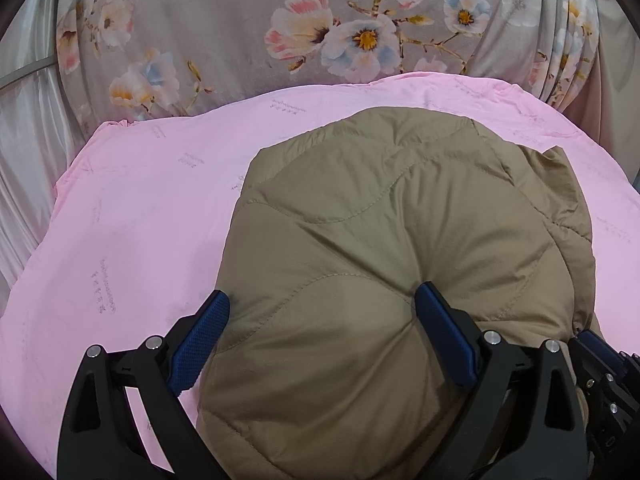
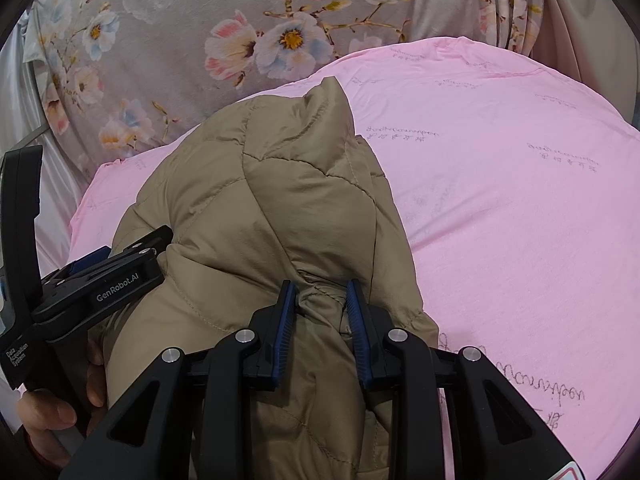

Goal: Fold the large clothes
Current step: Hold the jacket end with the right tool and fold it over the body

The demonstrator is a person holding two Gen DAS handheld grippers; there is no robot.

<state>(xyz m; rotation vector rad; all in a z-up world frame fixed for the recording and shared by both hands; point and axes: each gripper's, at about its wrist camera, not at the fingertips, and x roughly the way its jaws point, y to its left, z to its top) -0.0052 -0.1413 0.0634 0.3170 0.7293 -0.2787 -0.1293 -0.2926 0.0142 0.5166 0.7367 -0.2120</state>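
A tan quilted jacket (image 1: 400,232) lies folded into a thick bundle on a pink sheet (image 1: 132,216). My left gripper (image 1: 322,308) is open wide; its blue pads (image 1: 200,340) straddle the near left part of the bundle, pressing into it. In the right wrist view the jacket (image 2: 288,200) rises to a peak. My right gripper (image 2: 320,292) is shut on a bunched fold of the jacket at its near edge. The left gripper's body (image 2: 100,280) shows at the left of that view, held by a hand.
A grey floral cloth (image 1: 248,32) hangs behind the pink sheet (image 2: 520,208). White curtain folds (image 1: 24,160) stand at the far left. The pink sheet stretches bare to the left of the jacket and, in the right wrist view, to its right.
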